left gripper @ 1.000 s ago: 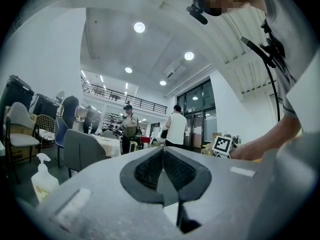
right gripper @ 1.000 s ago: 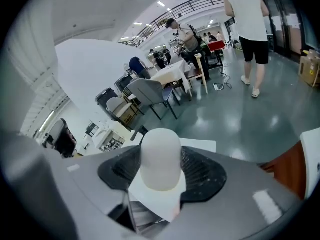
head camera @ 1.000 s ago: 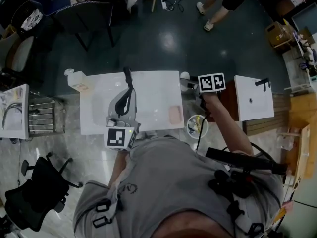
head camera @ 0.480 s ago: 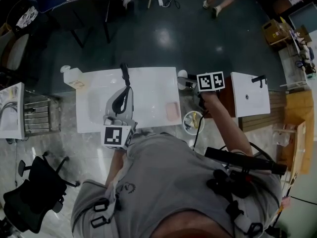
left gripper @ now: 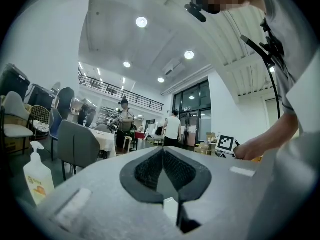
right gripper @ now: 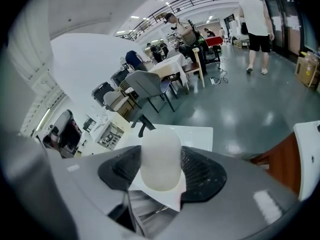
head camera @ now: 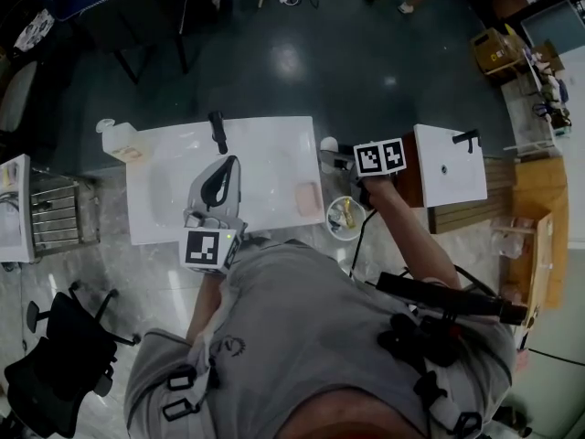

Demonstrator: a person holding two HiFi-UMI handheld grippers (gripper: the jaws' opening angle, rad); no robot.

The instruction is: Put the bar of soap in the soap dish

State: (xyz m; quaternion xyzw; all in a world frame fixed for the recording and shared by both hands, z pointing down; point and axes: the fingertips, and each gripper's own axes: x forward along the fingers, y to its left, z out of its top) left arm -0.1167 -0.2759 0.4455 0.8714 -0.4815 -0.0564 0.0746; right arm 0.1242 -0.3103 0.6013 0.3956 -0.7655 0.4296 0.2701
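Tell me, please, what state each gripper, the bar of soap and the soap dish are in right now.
left gripper: shut, nothing between its jaws.
right gripper: shut on the bar of soap.
bar of soap: clamped between the pads, not yet in the dish.
soap dish: apparently empty, resting on the sink counter.

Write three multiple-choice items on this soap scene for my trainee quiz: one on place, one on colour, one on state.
1. Where is the pink soap dish? A on the white counter; B on the floor; C in the bowl.
2. What colour is the bar of soap? A green; B white; C black.
3. The right hand-held gripper is: A open, empty; B shut on the soap; C out of view.
Key: 1 A, it lies on the counter; 2 B, white between the jaws; 3 B, both jaws press it.
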